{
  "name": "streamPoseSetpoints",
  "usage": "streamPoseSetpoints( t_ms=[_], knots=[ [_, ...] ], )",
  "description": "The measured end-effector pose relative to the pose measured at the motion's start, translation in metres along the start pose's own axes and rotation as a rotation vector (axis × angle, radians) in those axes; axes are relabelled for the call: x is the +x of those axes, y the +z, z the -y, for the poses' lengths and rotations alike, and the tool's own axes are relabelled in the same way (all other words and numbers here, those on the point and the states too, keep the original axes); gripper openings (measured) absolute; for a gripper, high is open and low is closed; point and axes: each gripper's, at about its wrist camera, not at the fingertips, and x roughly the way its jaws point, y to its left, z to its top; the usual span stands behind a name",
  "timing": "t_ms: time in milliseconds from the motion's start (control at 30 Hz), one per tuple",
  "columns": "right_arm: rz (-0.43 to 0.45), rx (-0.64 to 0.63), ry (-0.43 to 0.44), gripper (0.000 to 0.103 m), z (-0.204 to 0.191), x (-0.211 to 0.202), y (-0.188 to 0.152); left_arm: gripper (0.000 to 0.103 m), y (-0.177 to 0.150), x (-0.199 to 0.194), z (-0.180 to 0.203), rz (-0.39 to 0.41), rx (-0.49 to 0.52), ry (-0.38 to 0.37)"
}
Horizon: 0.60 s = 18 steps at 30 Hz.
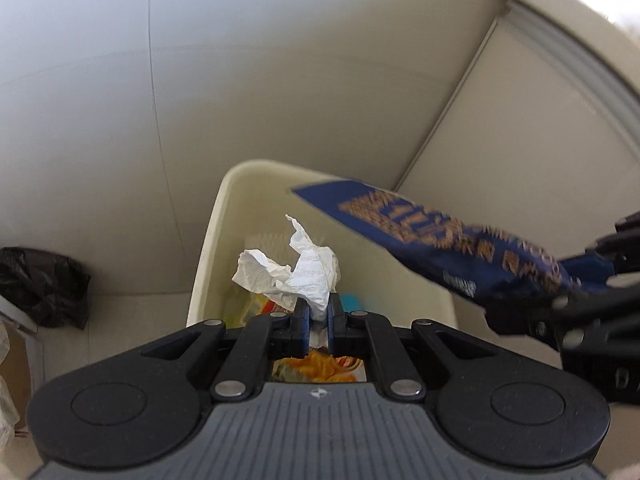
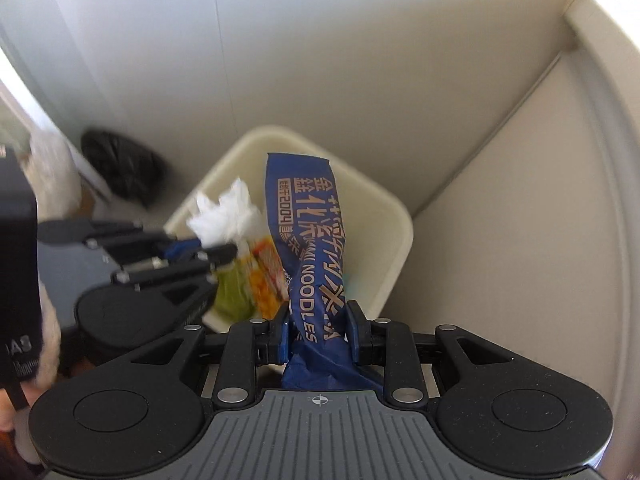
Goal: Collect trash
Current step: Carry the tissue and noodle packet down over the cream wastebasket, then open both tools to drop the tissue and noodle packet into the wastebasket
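Note:
My left gripper (image 1: 318, 312) is shut on a crumpled white tissue (image 1: 296, 272) and holds it over the cream trash bin (image 1: 216, 236). My right gripper (image 2: 320, 330) is shut on a blue noodle wrapper (image 2: 310, 240) and holds it over the same bin (image 2: 384, 240). The wrapper also shows in the left wrist view (image 1: 432, 240), coming in from the right. The left gripper with the tissue (image 2: 226, 216) shows at the left of the right wrist view. Orange and green wrappers (image 2: 256, 280) lie inside the bin.
A black plastic bag (image 1: 44, 284) lies on the floor left of the bin, also seen in the right wrist view (image 2: 124, 168). Pale walls meet in a corner behind the bin. A cardboard box edge (image 1: 16, 360) is at far left.

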Motion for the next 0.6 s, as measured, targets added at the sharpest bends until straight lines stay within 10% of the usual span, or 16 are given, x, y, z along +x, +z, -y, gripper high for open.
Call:
streamPoseSetpoints(
  t_ms=[600],
  knots=[
    [-0.135,-0.037,-0.01,0.029,-0.012,0.033,-0.001,0.009,-0.001,0.021,0.004,-0.067,0.002,0.039]
  ],
)
